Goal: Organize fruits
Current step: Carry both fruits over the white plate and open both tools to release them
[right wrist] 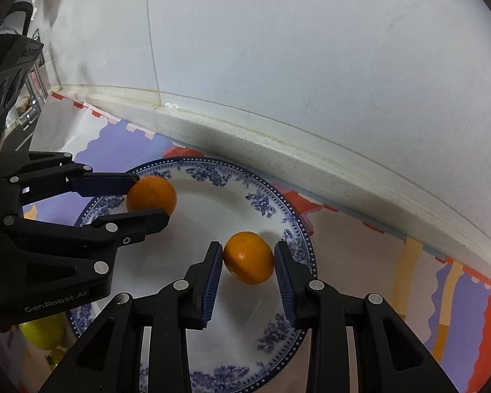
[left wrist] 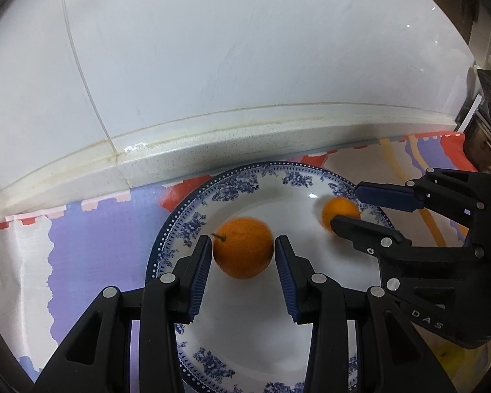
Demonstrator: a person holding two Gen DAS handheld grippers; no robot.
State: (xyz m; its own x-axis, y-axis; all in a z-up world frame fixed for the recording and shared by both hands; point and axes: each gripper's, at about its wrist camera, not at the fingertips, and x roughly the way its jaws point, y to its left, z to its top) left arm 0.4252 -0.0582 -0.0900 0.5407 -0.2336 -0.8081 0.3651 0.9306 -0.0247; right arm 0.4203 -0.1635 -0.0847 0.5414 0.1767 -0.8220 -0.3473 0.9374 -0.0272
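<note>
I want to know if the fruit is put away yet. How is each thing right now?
Left gripper: shut on the stemmed orange.
Stemmed orange: held over the plate.
Right gripper: shut on the other orange.
Other orange: held over the plate.
Plate: flat on the patterned cloth, by the wall ledge.
Yellow-green fruit: beside the plate, untouched.
</note>
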